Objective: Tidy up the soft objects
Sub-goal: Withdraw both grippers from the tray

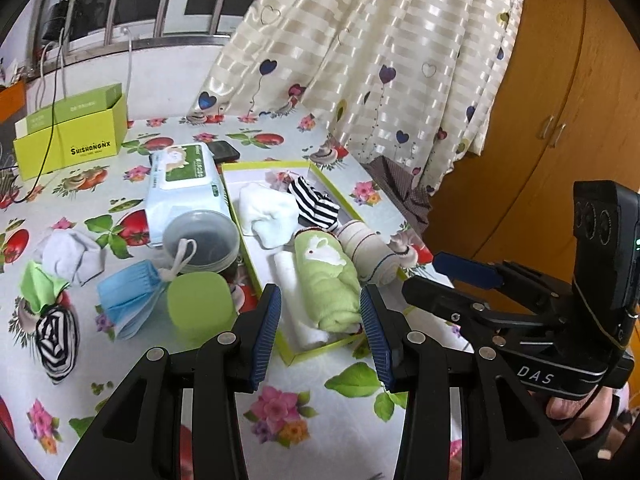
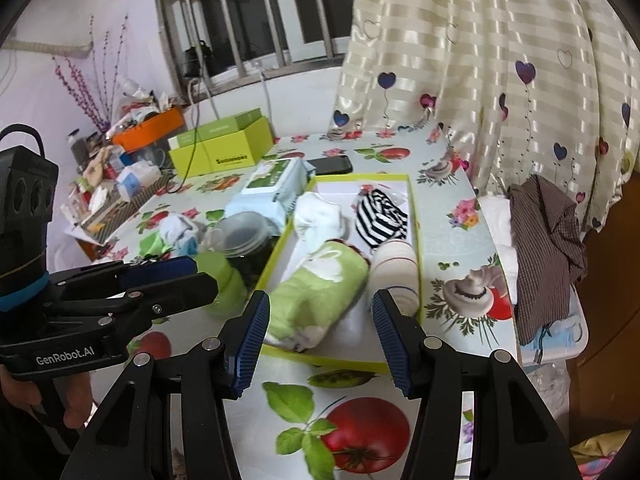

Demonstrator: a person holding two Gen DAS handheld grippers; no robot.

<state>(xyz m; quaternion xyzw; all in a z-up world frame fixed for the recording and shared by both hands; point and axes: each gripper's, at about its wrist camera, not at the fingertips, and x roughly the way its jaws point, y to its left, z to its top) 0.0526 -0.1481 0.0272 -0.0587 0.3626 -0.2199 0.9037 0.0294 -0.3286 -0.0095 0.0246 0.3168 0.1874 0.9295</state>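
A shallow tray with a lime-green rim [image 1: 298,357] [image 2: 344,362] lies on the table. Inside it are a rolled green towel with a white rabbit [image 1: 326,276] [image 2: 320,292], a cream striped roll [image 1: 372,252] [image 2: 396,264], a white sock bundle [image 1: 268,208] [image 2: 320,212], a black-and-white striped bundle [image 1: 316,204] [image 2: 380,216] and a white folded cloth [image 1: 288,276]. My left gripper [image 1: 320,332] hovers open above the tray's near end, nothing between its fingers. My right gripper [image 2: 320,340] is open too, empty, near the tray's front rim. Left of the tray lie a white sock [image 1: 70,254], a blue face mask [image 1: 128,292], a green cloth [image 1: 38,286] and a striped sock [image 1: 56,340].
A wet-wipes pack [image 1: 184,184], a grey-lidded jar [image 1: 202,240], a green cup [image 1: 200,304], a phone [image 1: 224,151] and a lime shoebox [image 1: 68,136] crowd the floral tablecloth. A heart-print curtain [image 1: 360,60] hangs behind. A brown checked cloth [image 2: 548,248] drapes the right edge. A wooden wardrobe [image 1: 552,100] stands beyond.
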